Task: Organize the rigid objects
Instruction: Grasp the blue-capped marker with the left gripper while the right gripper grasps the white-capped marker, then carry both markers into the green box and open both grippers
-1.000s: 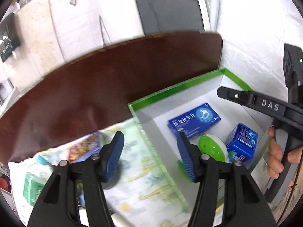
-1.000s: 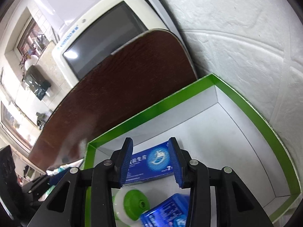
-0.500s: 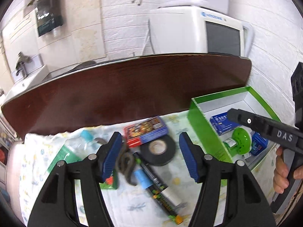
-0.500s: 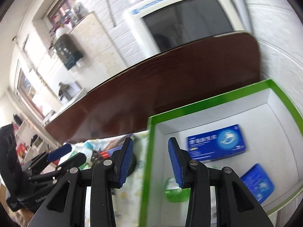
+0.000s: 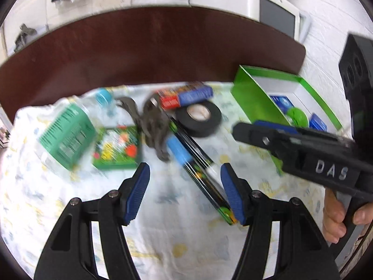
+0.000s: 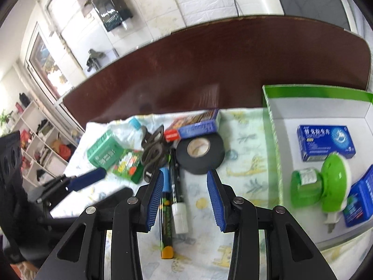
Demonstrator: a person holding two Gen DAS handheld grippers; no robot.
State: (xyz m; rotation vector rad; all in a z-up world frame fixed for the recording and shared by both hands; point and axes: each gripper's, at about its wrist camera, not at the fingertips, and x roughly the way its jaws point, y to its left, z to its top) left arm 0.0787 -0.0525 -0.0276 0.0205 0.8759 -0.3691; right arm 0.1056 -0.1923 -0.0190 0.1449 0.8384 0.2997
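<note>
Loose items lie on a patterned cloth [image 5: 163, 210]: a black tape roll [image 5: 198, 117] [image 6: 200, 152], a red and blue box [image 5: 184, 95] [image 6: 193, 126], a green box [image 5: 67, 135] [image 6: 103, 151], a green printed packet [image 5: 117, 147], dark grey pliers [image 5: 153, 126] [image 6: 152, 154] and two markers [image 5: 179, 151] [image 6: 178, 200]. My left gripper [image 5: 185, 182] hovers open above the markers. My right gripper [image 6: 185, 193] is also open and empty, over the markers just near of the tape. Neither touches anything.
A green-rimmed bin [image 6: 270, 140] [image 5: 254, 100] stands right of the cloth, holding a blue box [image 6: 326, 143], a green plug-in device [image 6: 321, 184] and a blue packet [image 6: 361, 198]. A dark brown tabletop [image 6: 209, 65] runs behind, with an old monitor [image 5: 275, 16] at the wall.
Both grippers have swung left, away from the green-rimmed bin and over the cloth with the loose items. Neither gripper's opening has changed, and nothing was picked up.
</note>
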